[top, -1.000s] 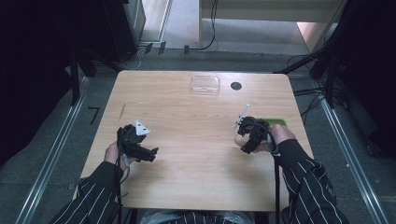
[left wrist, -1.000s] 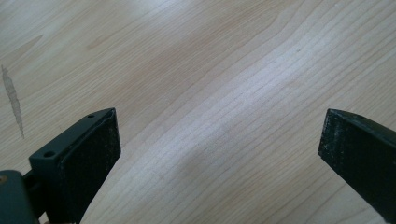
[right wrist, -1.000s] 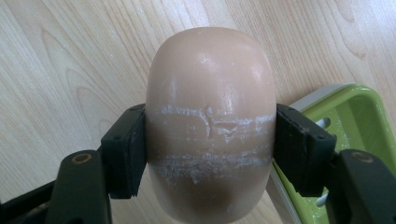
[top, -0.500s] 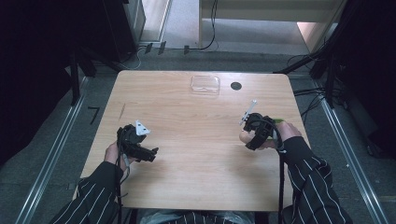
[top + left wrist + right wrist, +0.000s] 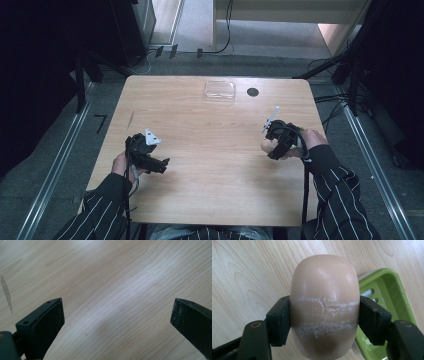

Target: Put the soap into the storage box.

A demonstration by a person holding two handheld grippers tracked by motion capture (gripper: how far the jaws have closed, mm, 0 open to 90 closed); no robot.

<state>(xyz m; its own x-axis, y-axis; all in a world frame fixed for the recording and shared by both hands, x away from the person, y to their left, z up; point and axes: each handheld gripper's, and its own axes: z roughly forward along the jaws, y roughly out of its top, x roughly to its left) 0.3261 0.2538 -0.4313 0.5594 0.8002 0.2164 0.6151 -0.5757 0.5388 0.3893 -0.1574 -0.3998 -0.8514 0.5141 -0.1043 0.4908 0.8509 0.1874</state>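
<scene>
We see our right hand-held gripper [image 5: 324, 322] pinching a tan soap bar [image 5: 325, 302] beside the green soap dish [image 5: 387, 290], left hand-held gripper [image 5: 117, 320] spread over bare wooden tabletop [image 5: 112, 277]

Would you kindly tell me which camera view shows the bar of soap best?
The right gripper view: the bar of soap sits close up between the right gripper's jaws, scrape marks visible. In the high view it is a small pale lump.

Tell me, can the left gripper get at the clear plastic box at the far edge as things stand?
Probably yes. The left gripper has its jaws open with nothing between them, and bare table lies between it and the clear box. The right gripper, shut on the soap, sits off to the side.
</scene>
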